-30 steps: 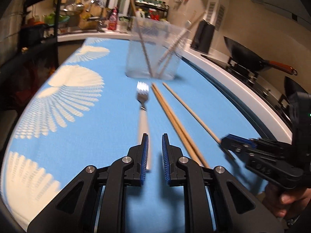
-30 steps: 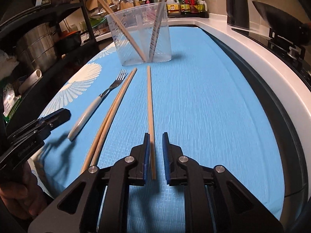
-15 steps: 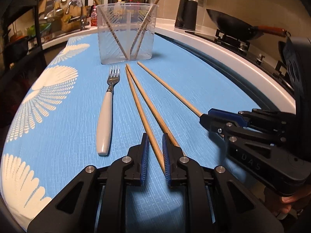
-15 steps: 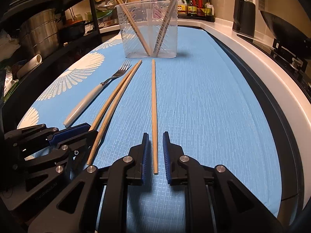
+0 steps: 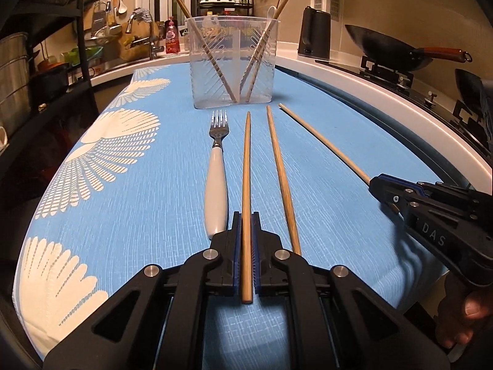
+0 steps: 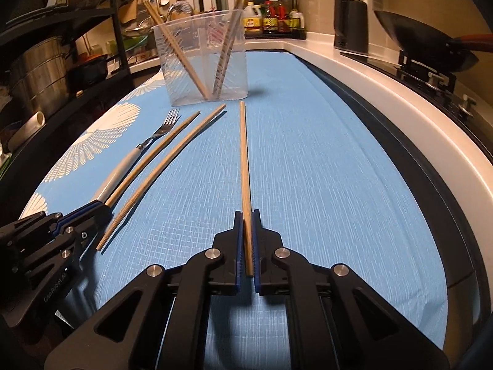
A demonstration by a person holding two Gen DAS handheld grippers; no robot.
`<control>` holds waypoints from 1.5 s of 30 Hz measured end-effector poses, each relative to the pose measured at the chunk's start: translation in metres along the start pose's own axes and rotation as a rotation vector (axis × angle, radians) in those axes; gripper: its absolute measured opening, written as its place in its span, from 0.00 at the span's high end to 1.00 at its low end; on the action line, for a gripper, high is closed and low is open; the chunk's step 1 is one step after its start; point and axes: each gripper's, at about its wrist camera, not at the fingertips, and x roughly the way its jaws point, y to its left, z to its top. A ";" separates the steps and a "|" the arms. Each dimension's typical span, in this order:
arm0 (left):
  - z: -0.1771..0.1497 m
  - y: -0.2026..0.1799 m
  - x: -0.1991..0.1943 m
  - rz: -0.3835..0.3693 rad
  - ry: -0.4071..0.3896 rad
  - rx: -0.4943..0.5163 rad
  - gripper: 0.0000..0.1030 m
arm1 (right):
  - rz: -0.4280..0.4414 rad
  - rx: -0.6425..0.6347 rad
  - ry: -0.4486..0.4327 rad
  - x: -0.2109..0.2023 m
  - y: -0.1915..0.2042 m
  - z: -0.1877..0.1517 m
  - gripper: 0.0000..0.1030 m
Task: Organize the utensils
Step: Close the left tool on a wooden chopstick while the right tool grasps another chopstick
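Note:
On the blue cloth lie a white-handled fork (image 5: 216, 182) and three wooden chopsticks, all pointing at a clear utensil holder (image 5: 234, 61) with more chopsticks in it. My left gripper (image 5: 246, 215) is closing tight on the near end of the leftmost chopstick (image 5: 247, 160), and its pads press on it. A loose chopstick (image 5: 280, 172) lies just right of it. My right gripper (image 6: 245, 214) is closing on the rightmost chopstick (image 6: 244, 160) and pinches its near end. In the right wrist view the left gripper (image 6: 101, 206), fork (image 6: 135, 157) and holder (image 6: 203, 58) sit to the left.
A white counter edge (image 5: 400, 104) runs along the right, with a stove and black woks (image 5: 388, 49) beyond it. A black kettle (image 5: 314, 34) stands behind the holder. A dark rack with metal pots (image 6: 40, 71) lines the left side. A hand (image 5: 465, 317) grips the right gripper.
Both grippers have shut on chopsticks that earlier lay between slightly parted jaws. The left gripper shifted right from the fork's handle onto the leftmost chopstick, which now lies apart from its neighbour.

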 end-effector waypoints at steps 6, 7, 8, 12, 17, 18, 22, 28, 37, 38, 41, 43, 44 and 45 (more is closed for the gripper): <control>-0.002 0.003 0.001 -0.004 -0.019 -0.013 0.94 | -0.007 0.029 -0.041 -0.001 0.005 -0.005 0.89; -0.002 0.003 0.001 -0.006 -0.023 -0.016 0.94 | -0.014 0.018 -0.050 -0.001 0.006 -0.006 0.89; -0.002 0.004 0.001 -0.008 -0.027 -0.023 0.94 | -0.019 0.011 -0.056 -0.002 0.007 -0.007 0.89; -0.004 0.002 0.002 -0.006 -0.044 -0.026 0.94 | -0.005 0.020 -0.087 -0.002 0.005 -0.010 0.90; -0.003 0.004 0.002 -0.013 -0.040 -0.030 0.94 | -0.008 0.001 -0.105 -0.002 0.006 -0.011 0.90; -0.002 0.004 0.002 -0.015 -0.038 -0.030 0.94 | -0.002 0.006 -0.101 -0.002 0.004 -0.010 0.90; -0.002 0.008 -0.001 -0.012 -0.041 -0.046 0.94 | 0.002 0.008 -0.089 -0.002 0.002 -0.008 0.94; -0.002 0.010 0.001 0.009 -0.038 -0.050 0.94 | -0.060 0.071 -0.100 -0.005 -0.012 -0.011 0.95; -0.003 0.006 0.001 0.014 -0.044 -0.040 0.94 | -0.045 0.051 -0.107 -0.006 -0.005 -0.015 0.91; -0.003 0.006 0.002 0.014 -0.044 -0.040 0.94 | -0.042 0.052 -0.107 -0.006 -0.005 -0.015 0.91; -0.003 0.005 0.002 0.016 -0.044 -0.038 0.94 | -0.041 0.054 -0.106 -0.005 -0.006 -0.013 0.92; -0.003 0.004 0.002 0.016 -0.045 -0.038 0.94 | -0.042 0.053 -0.107 -0.005 -0.007 -0.013 0.91; -0.003 0.004 0.002 0.016 -0.044 -0.038 0.94 | -0.042 0.053 -0.106 -0.005 -0.007 -0.013 0.92; -0.003 0.005 0.001 0.016 -0.044 -0.038 0.94 | -0.043 0.052 -0.106 -0.005 -0.007 -0.013 0.91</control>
